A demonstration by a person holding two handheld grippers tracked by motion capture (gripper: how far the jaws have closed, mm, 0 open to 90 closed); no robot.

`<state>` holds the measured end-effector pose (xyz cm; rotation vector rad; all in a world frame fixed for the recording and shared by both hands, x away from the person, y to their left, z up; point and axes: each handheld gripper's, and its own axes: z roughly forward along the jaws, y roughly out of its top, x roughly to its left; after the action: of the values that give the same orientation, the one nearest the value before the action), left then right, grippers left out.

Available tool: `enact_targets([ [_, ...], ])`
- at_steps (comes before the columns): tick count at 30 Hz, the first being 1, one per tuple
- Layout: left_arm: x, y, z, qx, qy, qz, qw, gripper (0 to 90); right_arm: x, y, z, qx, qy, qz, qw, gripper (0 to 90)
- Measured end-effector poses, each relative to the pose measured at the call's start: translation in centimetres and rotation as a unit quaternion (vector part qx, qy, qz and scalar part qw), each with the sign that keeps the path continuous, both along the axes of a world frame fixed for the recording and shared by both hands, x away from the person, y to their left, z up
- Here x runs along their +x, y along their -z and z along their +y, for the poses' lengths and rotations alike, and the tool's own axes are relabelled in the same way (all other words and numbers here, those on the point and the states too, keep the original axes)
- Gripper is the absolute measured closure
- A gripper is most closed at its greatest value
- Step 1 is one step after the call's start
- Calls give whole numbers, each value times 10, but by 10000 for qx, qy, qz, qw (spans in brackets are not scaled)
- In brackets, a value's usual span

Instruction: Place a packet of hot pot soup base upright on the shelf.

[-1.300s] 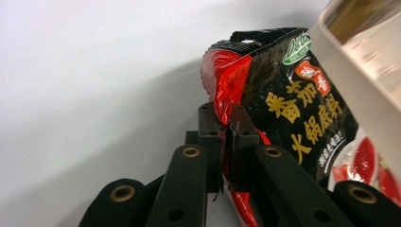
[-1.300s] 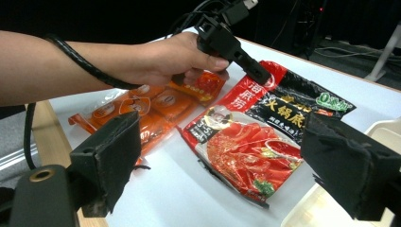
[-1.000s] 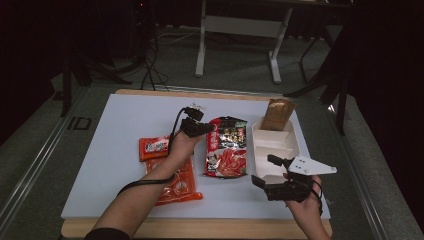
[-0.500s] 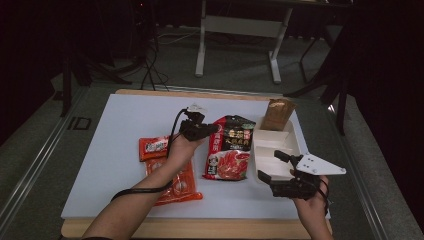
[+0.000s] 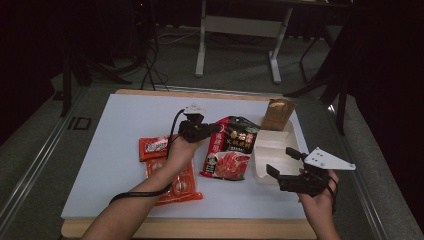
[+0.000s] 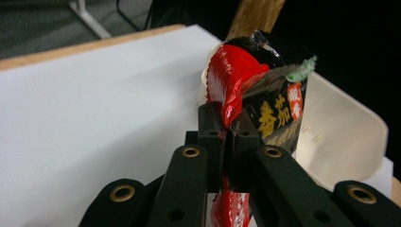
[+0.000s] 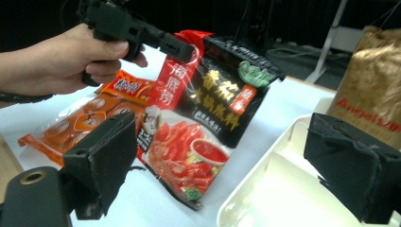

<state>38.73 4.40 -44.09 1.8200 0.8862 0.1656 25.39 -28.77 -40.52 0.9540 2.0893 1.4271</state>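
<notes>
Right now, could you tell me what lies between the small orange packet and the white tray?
In the high view, the red-and-black sauce pouch lies between the small orange packet and the white tray, its top corner pinched by the left gripper.

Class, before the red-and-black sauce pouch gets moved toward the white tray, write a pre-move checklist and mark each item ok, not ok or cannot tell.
1. Left hand-held gripper shut on the sauce pouch at its top corner: ok.
2. Pouch fully lifted off the table: cannot tell; its lower end looks to rest there.
3. White tray compartments free of packets: ok.
4. Right hand-held gripper open, holding nothing: ok.
5. Brown bag stands at the tray's far end, outside the pouch's path: ok.
</notes>
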Motion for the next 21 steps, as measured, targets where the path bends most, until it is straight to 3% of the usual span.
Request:
enact_targets([
  [7, -12, -16, 4, -53, 93, -256, 9996, 868, 5, -5, -2, 37, -37, 33, 10000, 126],
  [12, -15, -21, 10, -195, 139, -271, 9993, 868, 8, -6, 0, -6, -70, 61, 10000, 136],
  [13, -19, -26, 15, -382, 219, -284, 9986, 868, 15, -8, 3, 10, -162, 119, 9998, 166],
  [18, -23, -29, 18, -516, 276, -341, 9977, 867, 28, -11, 8, 60, -240, 185, 9995, 217],
  [19, -27, -31, 20, -683, 354, -358, 9964, 867, 28, -11, 8, 60, -240, 185, 9995, 234],
  [21, -28, -31, 21, -791, 376, -364, 9955, 867, 39, -12, 15, 90, -339, 307, 9989, 287],
])
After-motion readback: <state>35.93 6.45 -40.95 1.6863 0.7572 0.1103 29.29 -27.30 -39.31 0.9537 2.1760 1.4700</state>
